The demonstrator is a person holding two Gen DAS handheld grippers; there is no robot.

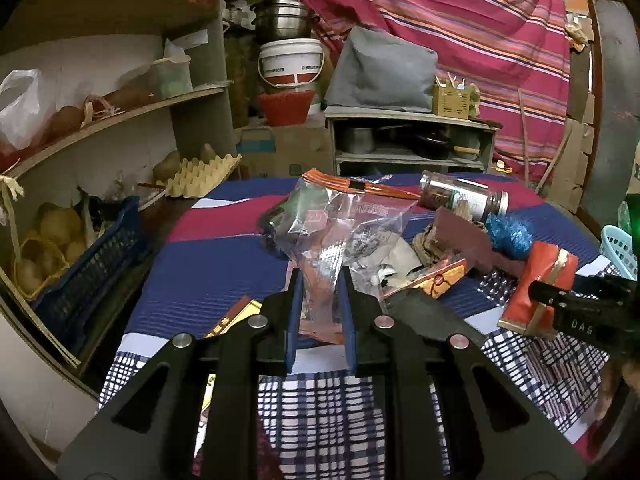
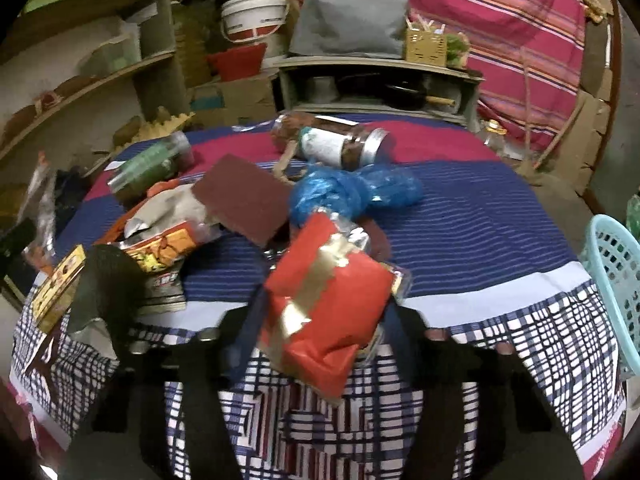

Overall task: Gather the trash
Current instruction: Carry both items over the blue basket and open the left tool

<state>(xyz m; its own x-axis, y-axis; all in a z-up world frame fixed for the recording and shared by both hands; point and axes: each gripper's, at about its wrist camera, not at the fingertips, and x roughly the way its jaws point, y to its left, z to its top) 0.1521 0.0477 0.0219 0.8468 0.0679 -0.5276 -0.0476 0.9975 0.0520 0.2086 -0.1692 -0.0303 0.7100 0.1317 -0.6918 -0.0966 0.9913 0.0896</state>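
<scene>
here, the left gripper [image 1: 322,292] is pinching a clear plastic bag [image 1: 340,224] open at frame centre, while the right gripper [image 2: 320,312] is clamping a red packet [image 2: 324,300] for bagging.

Read "DAS" in pale letters on black body of right gripper [image 1: 538,294]. Print on clear plastic bag [image 1: 344,224] and jar label [image 1: 470,198] stayed unreadable.
</scene>
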